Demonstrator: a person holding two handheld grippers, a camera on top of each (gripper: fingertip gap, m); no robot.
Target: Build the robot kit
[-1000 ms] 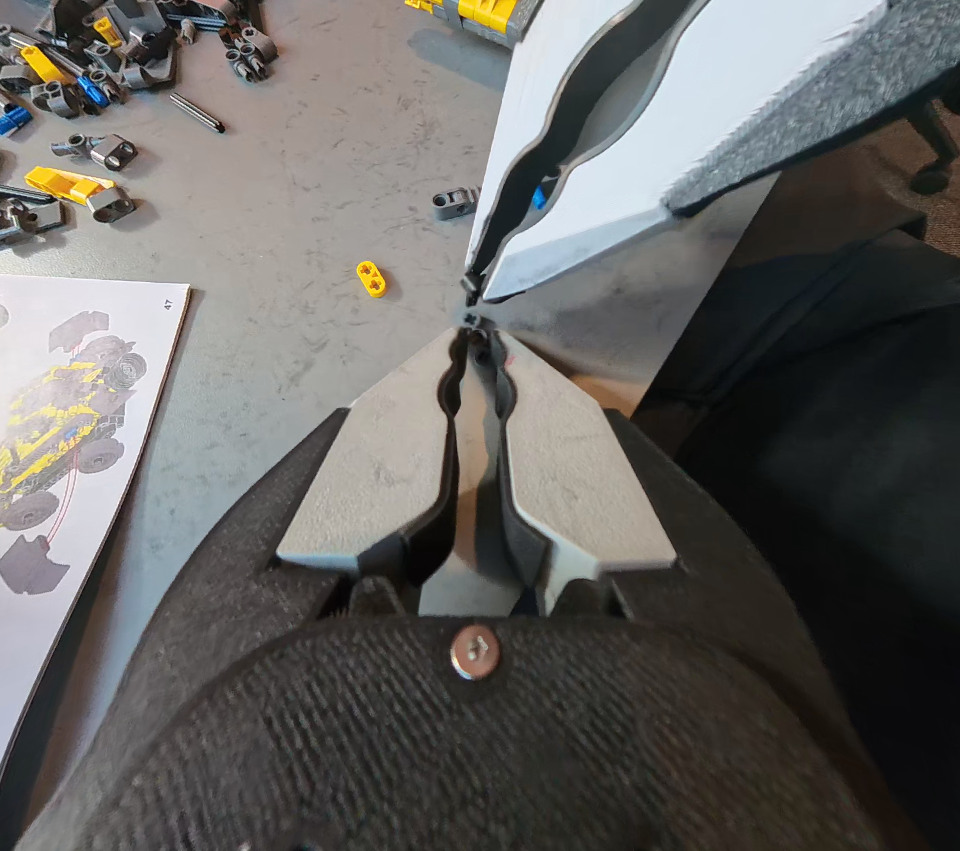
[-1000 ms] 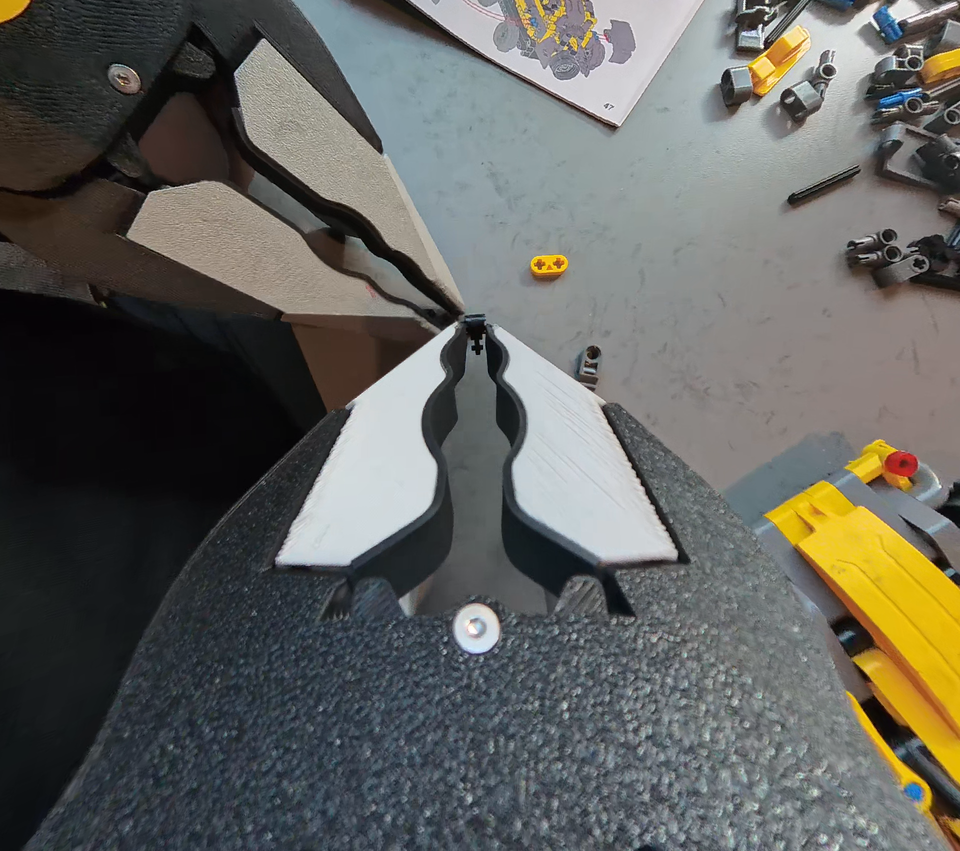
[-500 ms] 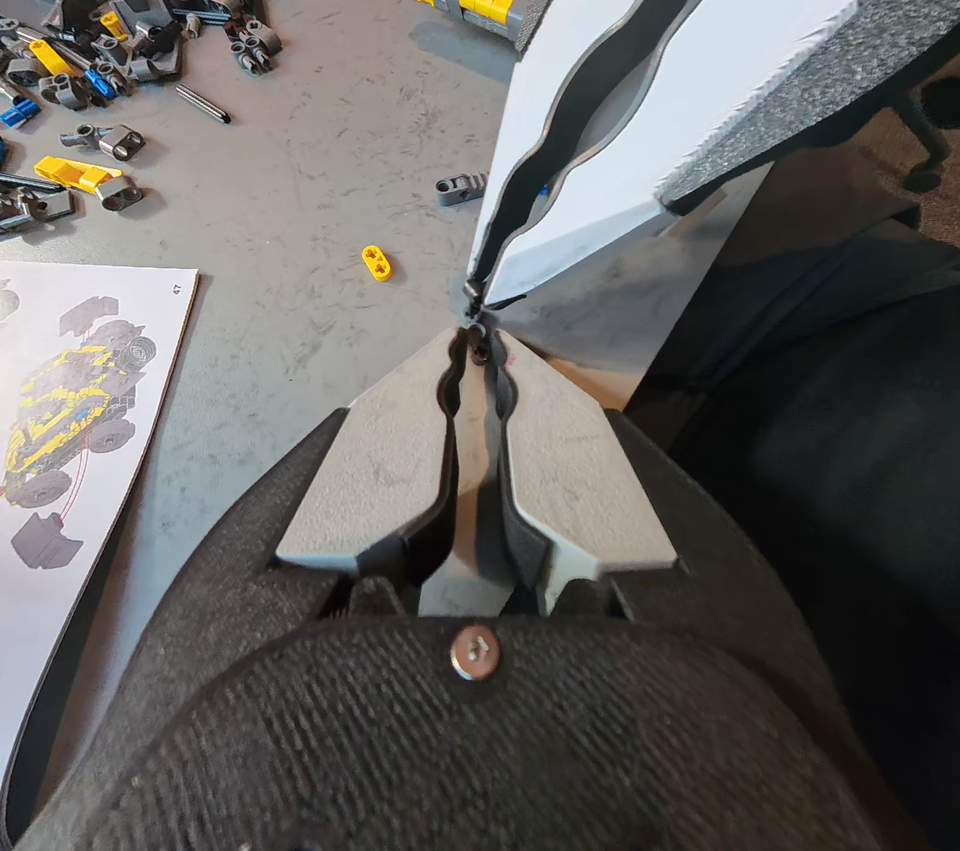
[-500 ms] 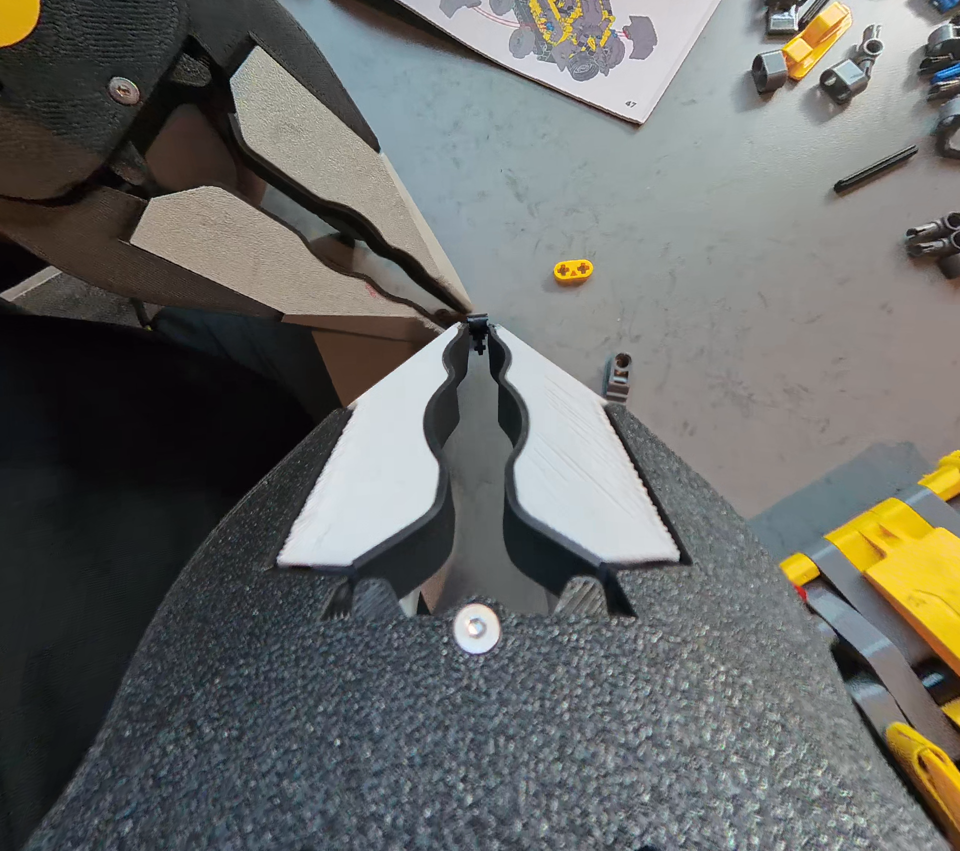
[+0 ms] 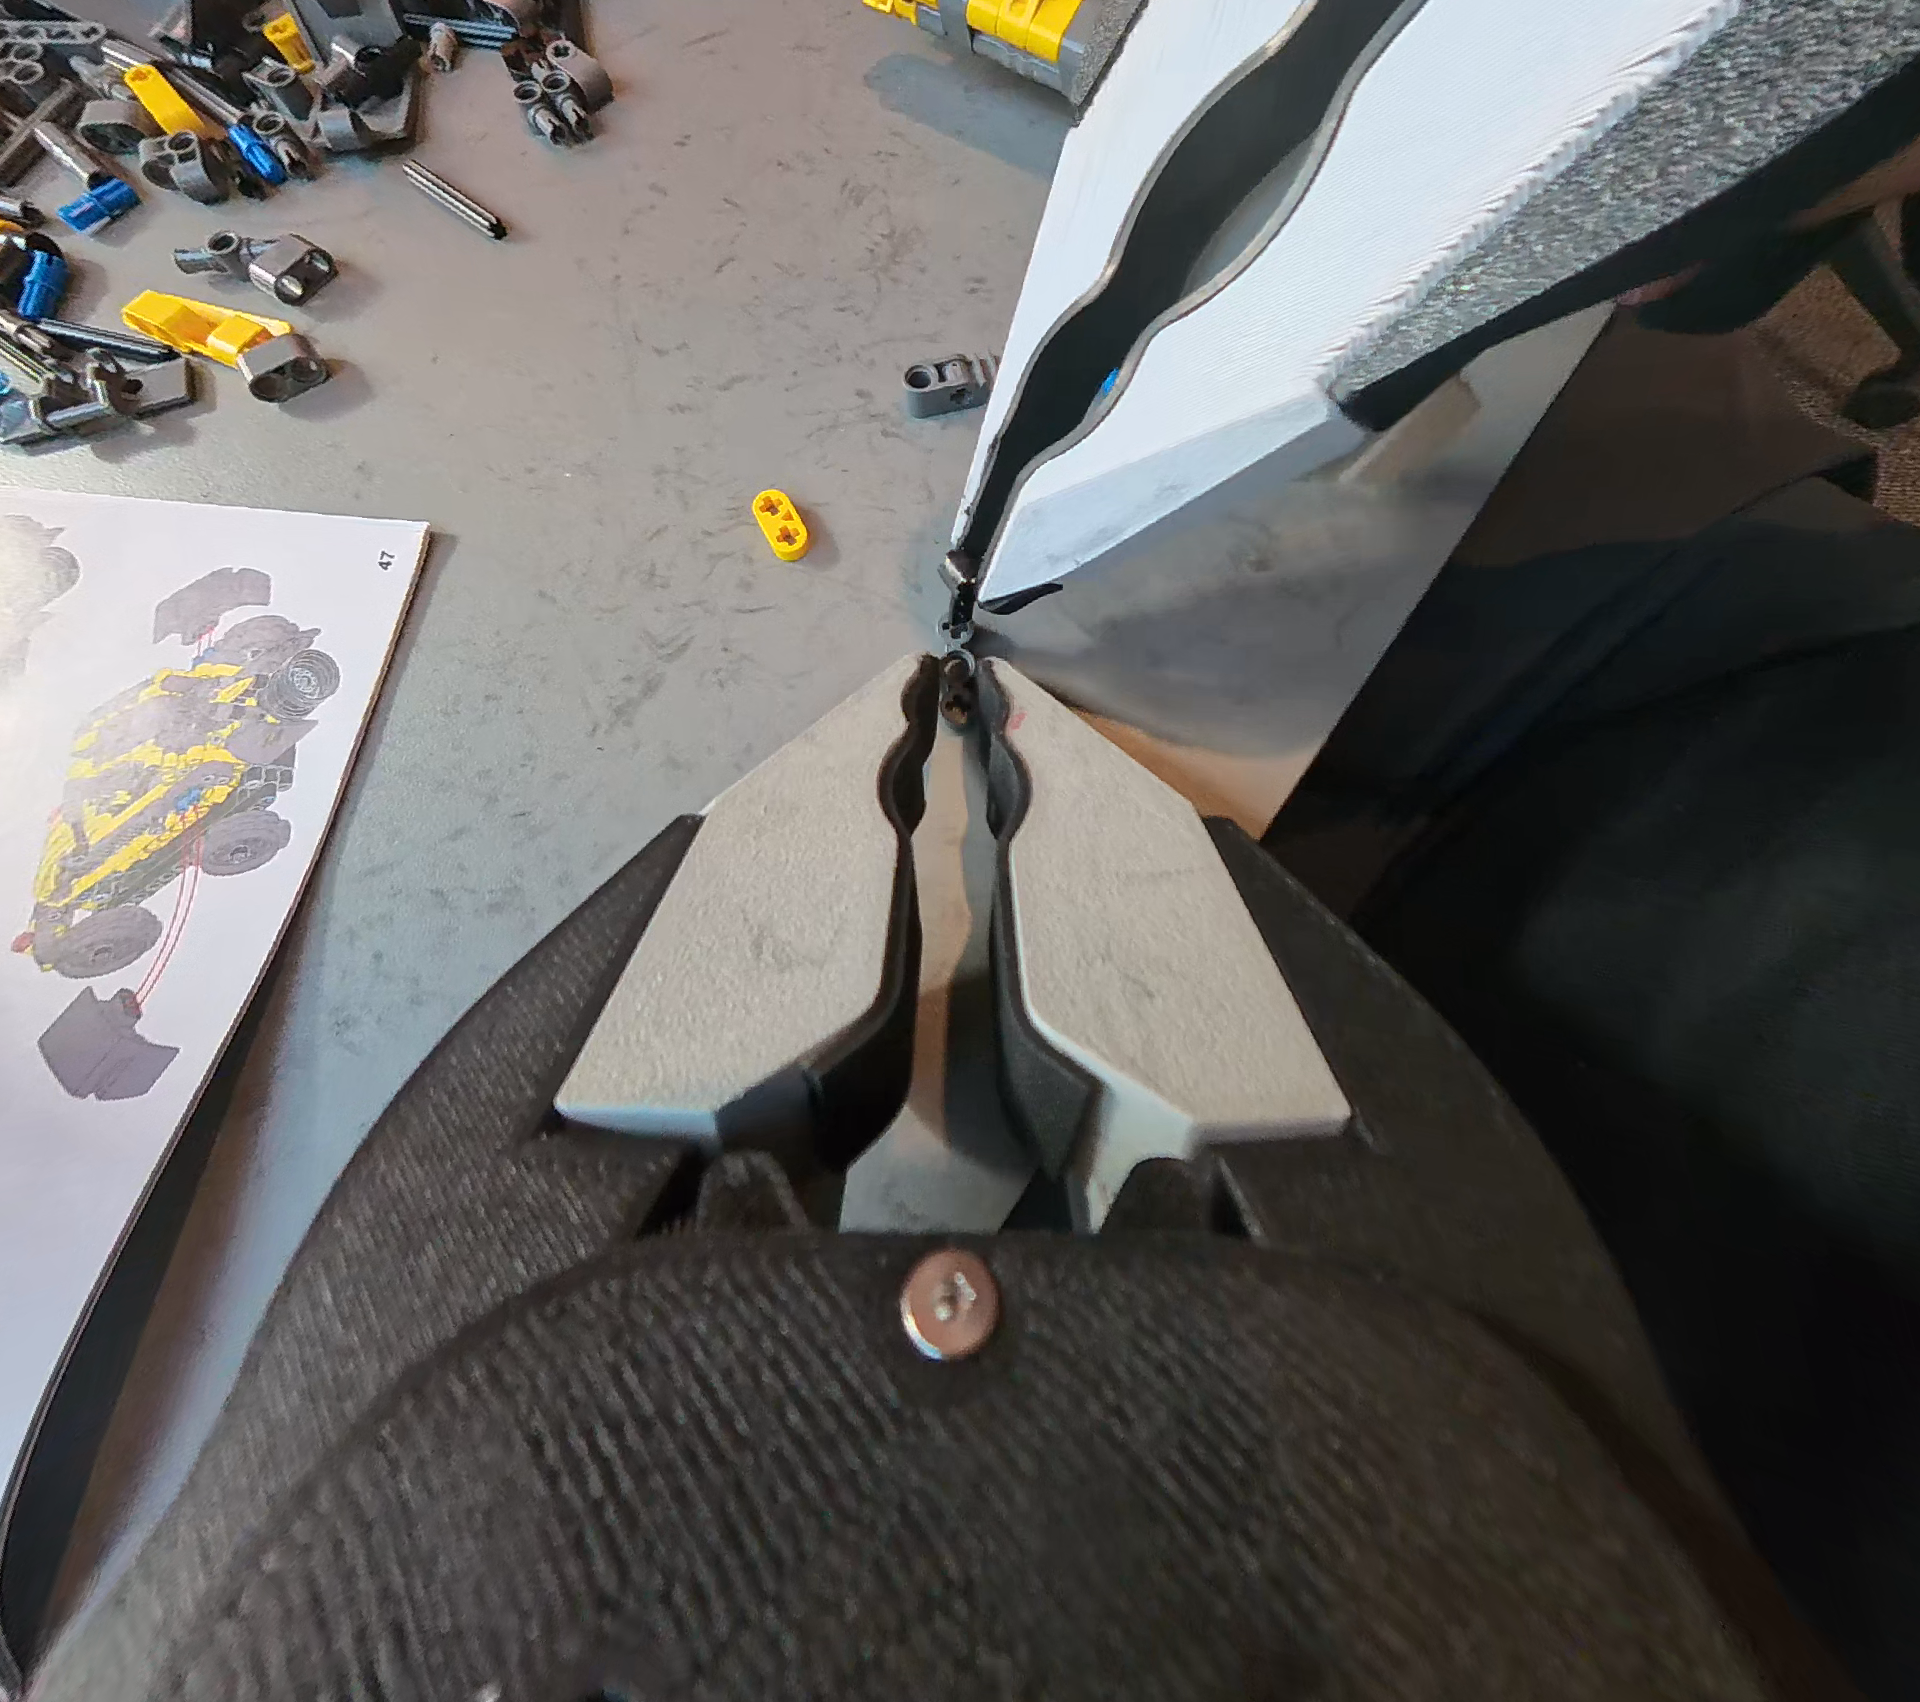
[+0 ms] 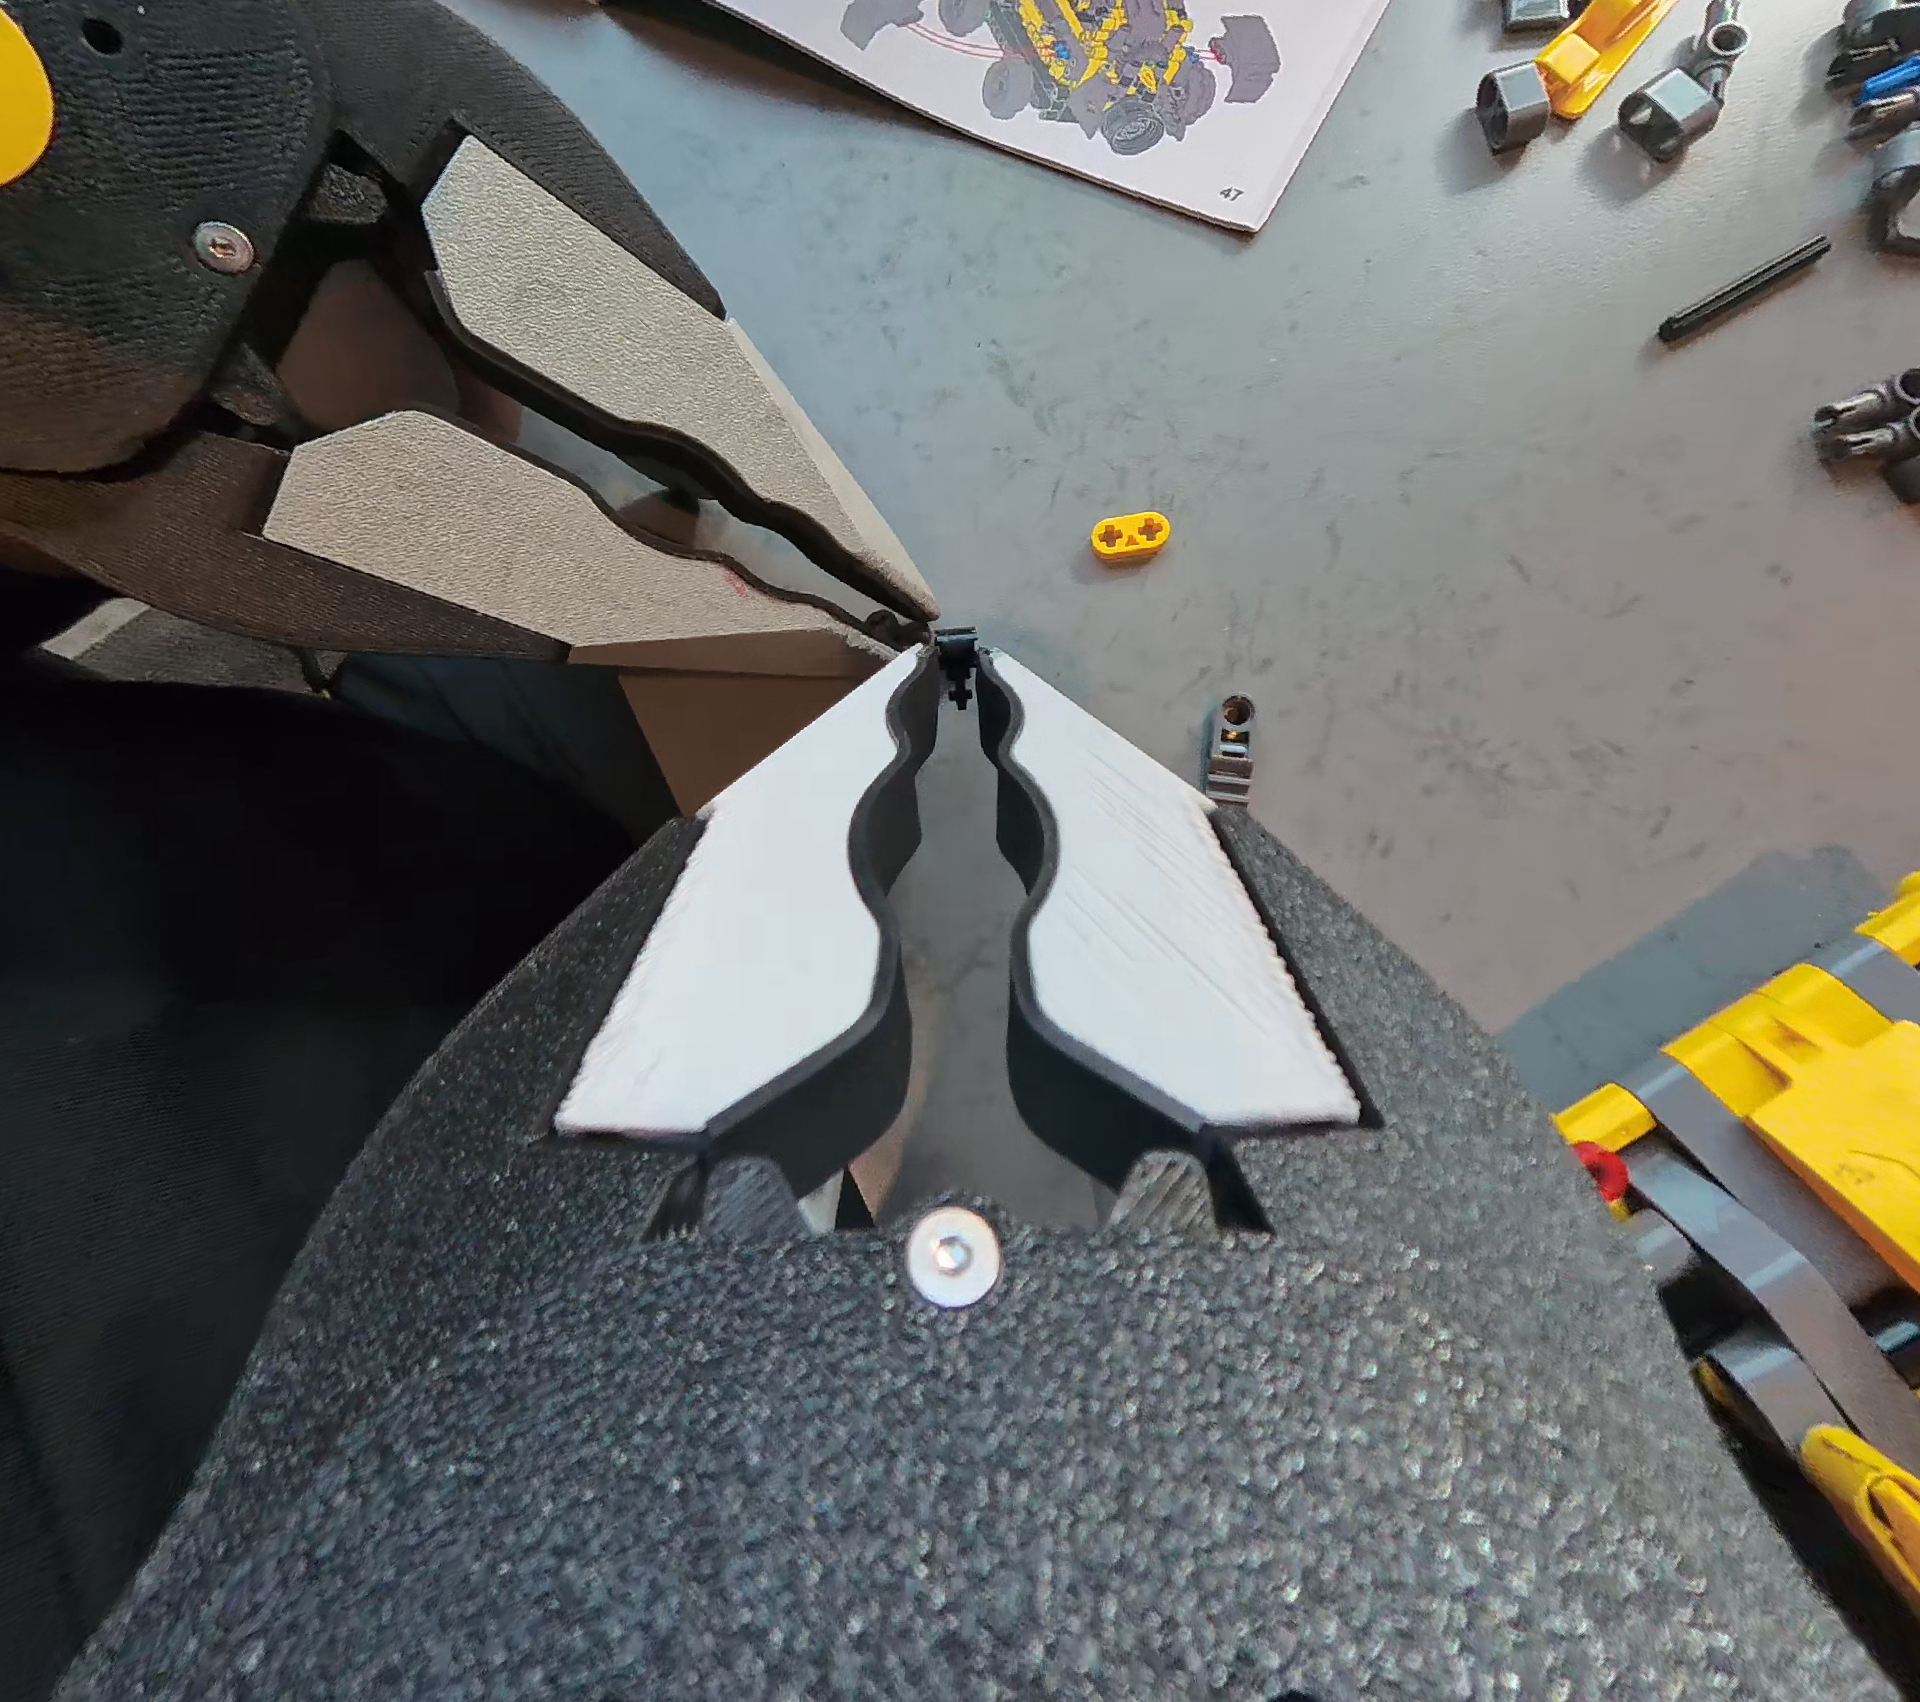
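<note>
Both my claws are pinched nearly closed right now and meeting tip to tip. My left claw (image 5: 956, 684), the one with grey fingers (image 5: 764, 904), points forward with its jaws squeezed in, only a thin wavy slit between them, and something small and dark is nipped at the very tip. My right claw (image 6: 956, 663), white fingers (image 6: 769, 946), comes in at an angle from the right, jaws likewise drawn together on a tiny black bit. The two tips sit just about touching each other, both tilted downward.
</note>
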